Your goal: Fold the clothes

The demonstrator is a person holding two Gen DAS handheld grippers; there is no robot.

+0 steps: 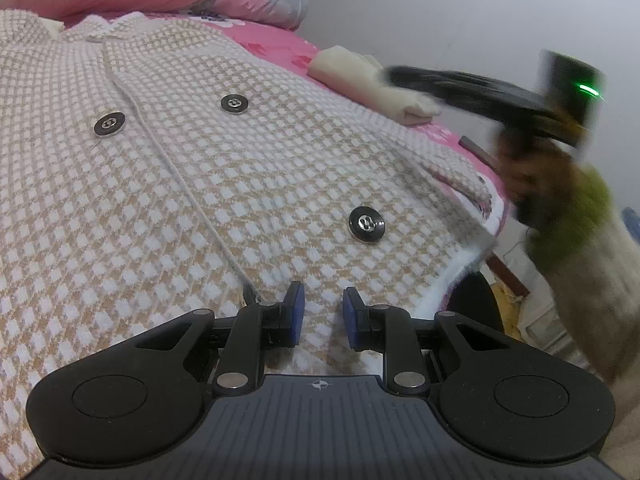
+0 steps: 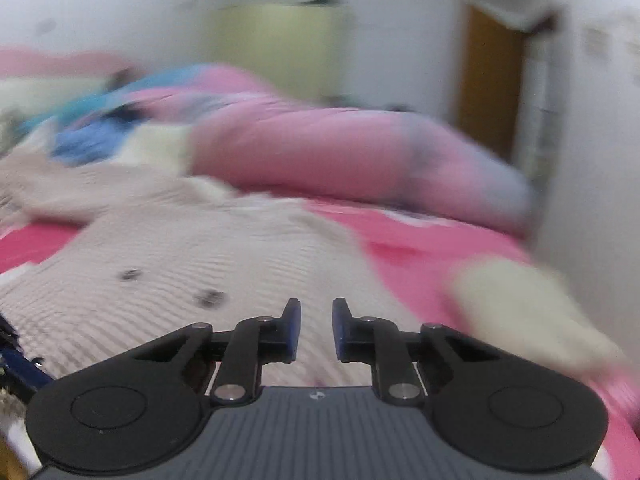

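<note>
My left gripper (image 1: 322, 314) hovers low over the checked cardigan (image 1: 192, 168), jaws a little apart with nothing between them — the knit lies directly beneath and ahead, spread flat on the pink bed (image 1: 280, 46), its button line running away toward the collar. My right gripper (image 2: 316, 330), jaws likewise slightly parted and empty, is off by the cardigan's side edge — the left looks nearer the hem.

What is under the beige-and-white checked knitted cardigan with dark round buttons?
The beige-and-white checked knitted cardigan lies on a bright pink bed sheet, which shows past its far edge. What is directly beneath the cardigan is covered and cannot be seen.
</note>
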